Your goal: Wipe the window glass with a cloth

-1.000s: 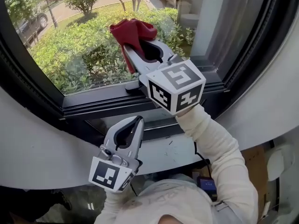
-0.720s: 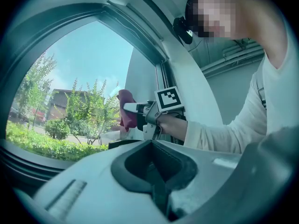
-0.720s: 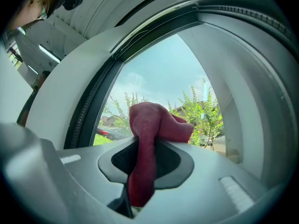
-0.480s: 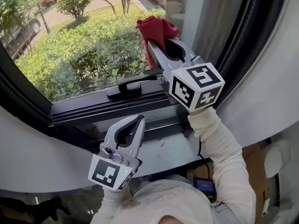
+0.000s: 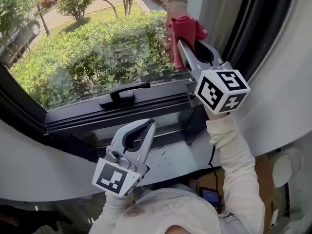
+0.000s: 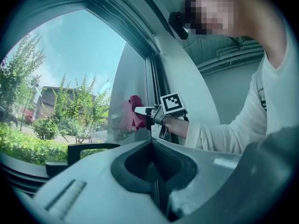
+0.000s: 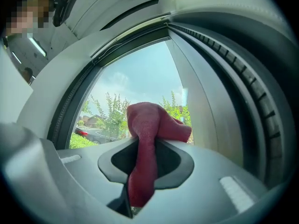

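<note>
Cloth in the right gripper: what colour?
Red. The cloth shows best in the right gripper view.

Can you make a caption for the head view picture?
Right gripper holds a red cloth at the window glass; left gripper shut below.

Left gripper [image 5: 147, 125]: held low, jaws together, nothing between them.
Right gripper [image 5: 186, 48]: raised, jaws clamped on red cloth [image 5: 185, 27].
Right arm [image 5: 233, 160]: stretched forward, white-sleeved.

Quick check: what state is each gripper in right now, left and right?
Left gripper: shut, nothing between its jaws.
Right gripper: shut on the red cloth.
</note>
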### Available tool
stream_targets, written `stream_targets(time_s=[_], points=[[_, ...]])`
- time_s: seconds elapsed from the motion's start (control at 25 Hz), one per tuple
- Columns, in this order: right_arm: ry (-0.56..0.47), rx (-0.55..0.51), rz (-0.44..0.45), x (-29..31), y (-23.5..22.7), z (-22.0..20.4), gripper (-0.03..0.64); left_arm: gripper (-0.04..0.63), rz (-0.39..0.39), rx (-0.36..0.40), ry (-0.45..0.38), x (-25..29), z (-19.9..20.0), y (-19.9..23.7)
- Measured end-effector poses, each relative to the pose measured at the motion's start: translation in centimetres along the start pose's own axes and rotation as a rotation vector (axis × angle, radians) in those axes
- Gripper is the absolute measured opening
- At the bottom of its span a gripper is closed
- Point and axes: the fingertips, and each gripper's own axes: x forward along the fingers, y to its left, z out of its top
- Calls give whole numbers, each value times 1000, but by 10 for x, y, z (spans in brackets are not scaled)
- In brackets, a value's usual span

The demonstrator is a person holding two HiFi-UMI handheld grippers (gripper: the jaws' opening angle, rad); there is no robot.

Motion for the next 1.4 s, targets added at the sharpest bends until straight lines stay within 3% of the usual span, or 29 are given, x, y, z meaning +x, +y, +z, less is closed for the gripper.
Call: stream_targets(time_s=[0.4, 0.92, 1.4], points=[[-24, 48, -83, -17, -37, -9, 103, 0, -20, 10, 12, 17, -1, -10], [65, 99, -109, -33, -37, -77, 104, 0, -20, 28, 25, 12, -5, -13], [74, 61, -46, -10, 13, -64, 100, 0, 11, 12, 18, -6, -4, -4]])
